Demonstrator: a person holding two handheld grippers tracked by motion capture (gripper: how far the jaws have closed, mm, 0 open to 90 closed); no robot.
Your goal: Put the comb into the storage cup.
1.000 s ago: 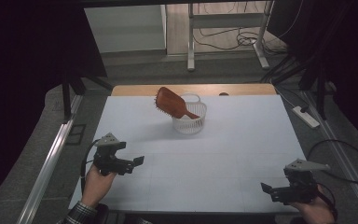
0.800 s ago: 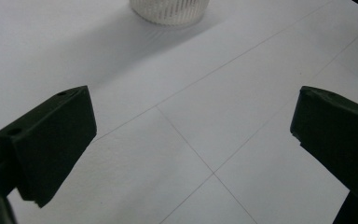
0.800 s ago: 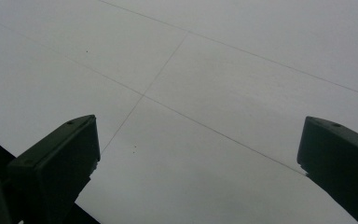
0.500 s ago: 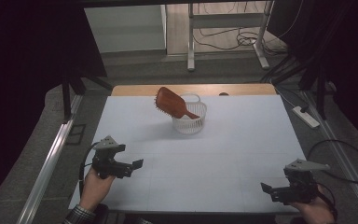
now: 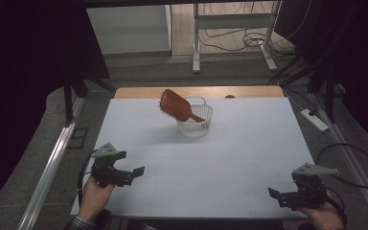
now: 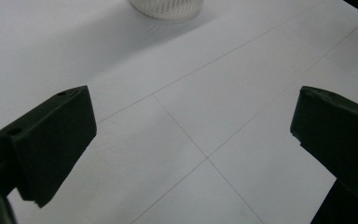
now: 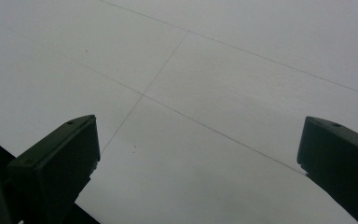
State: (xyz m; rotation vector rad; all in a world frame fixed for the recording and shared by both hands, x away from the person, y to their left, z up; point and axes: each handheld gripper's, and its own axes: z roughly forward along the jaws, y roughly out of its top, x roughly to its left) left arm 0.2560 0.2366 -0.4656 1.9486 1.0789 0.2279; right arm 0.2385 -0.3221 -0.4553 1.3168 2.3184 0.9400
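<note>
1. The white surface [image 5: 249, 158] carries a white basket [image 5: 195, 122] near its far edge, with a brown hairbrush [image 5: 177, 105] leaning out of it, head up.
2. The left tongs [image 5: 133, 171] and right tongs [image 5: 274, 193], both with jaws apart and empty, sit near the front edge, well apart from the basket. A good start is probably a clean reach toward the brush head.
3. Compared with a second ago, the left tongs have drawn slightly nearer the person; brush and basket haven't moved.

White table [image 5: 249, 158], basket [image 5: 195, 125] on it

The basket [image 5: 194, 122] is sitting on the table [image 5: 249, 143] toward twelve o'clock. The hairbrush [image 5: 176, 106] is resting in it, leaning toward ten o'clock.
</note>
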